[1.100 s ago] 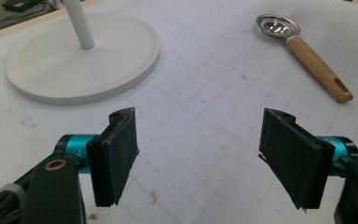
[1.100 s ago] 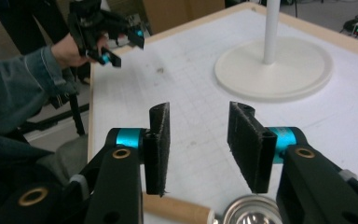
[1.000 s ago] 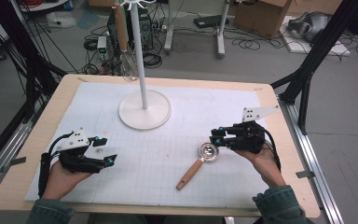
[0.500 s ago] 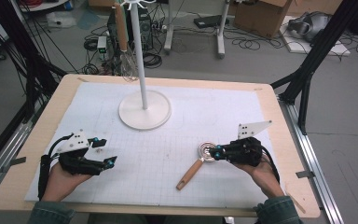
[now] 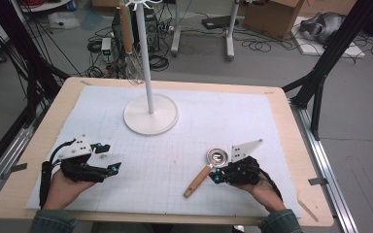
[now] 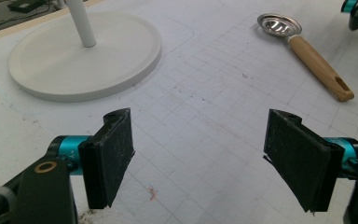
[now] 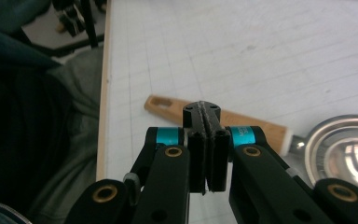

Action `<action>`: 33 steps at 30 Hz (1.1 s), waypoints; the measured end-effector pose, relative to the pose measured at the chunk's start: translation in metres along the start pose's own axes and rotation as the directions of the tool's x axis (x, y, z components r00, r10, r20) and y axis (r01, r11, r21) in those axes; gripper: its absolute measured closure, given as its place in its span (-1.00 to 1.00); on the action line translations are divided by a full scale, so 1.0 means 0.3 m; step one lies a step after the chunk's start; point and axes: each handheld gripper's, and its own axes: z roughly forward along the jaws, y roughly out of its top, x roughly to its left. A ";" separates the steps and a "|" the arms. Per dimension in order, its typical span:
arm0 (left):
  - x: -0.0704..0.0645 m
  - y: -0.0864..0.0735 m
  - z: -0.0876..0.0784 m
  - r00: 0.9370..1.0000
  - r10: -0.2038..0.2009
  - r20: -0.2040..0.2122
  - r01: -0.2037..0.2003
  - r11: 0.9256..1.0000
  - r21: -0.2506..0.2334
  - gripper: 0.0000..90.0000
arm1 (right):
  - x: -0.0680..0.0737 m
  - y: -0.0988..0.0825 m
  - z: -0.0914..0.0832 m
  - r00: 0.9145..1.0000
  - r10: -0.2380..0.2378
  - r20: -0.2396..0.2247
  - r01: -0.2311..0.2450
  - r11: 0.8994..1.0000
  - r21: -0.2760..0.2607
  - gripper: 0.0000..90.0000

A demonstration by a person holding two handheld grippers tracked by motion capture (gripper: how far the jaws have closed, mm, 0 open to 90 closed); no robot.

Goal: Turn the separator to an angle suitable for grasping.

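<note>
While the left gripper (image 5: 105,156) sits idle near the table's left front corner, jaws spread wide with nothing between them, its hand looks parked out of the way, probably waiting for its turn. Moving right: one white stand (image 5: 150,114), round base flat on the white grid mat (image 5: 281,121), single pole going up; one whisk (image 5: 130,53) with a wooden handle seems to hang from the top of it, though the hook itself is cut off at the frame edge so hard to be sure. The stand is well apart from both grippers.

Next right, one strainer (image 5: 207,170) lies flat on the mat, metal bowl toward the stand, wooden handle angled back toward the person. Placed within easy reach of the right hand.

Right gripper (image 5: 217,177) is just beside the handle, low over the mat. Its jaws have just been closing and in the right gripper view the pads meet face to face, nothing pinched; the strainer handle (image 7: 216,120) lies behind the tips, not between them. Likely closed to nudge or line up on the handle rather than grasp.

Count: two grippers, one stand, one whisk, one strainer, one mat.
</note>
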 end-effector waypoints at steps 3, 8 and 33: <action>0.002 -0.001 -0.002 1.000 0.000 0.003 0.000 1.000 0.002 -0.46 | 0.000 -0.007 0.038 1.000 0.001 -0.013 -0.001 0.999 0.035 0.99; 0.006 -0.002 -0.008 1.000 -0.002 0.001 0.002 1.000 -0.003 -0.46 | -0.006 -0.014 0.086 0.999 -0.010 -0.032 0.012 0.997 0.072 0.99; 0.022 -0.027 -0.036 1.000 -0.018 0.004 0.018 1.000 -0.021 -0.46 | 0.016 0.026 0.192 0.994 -0.103 -0.038 0.108 0.978 0.176 0.99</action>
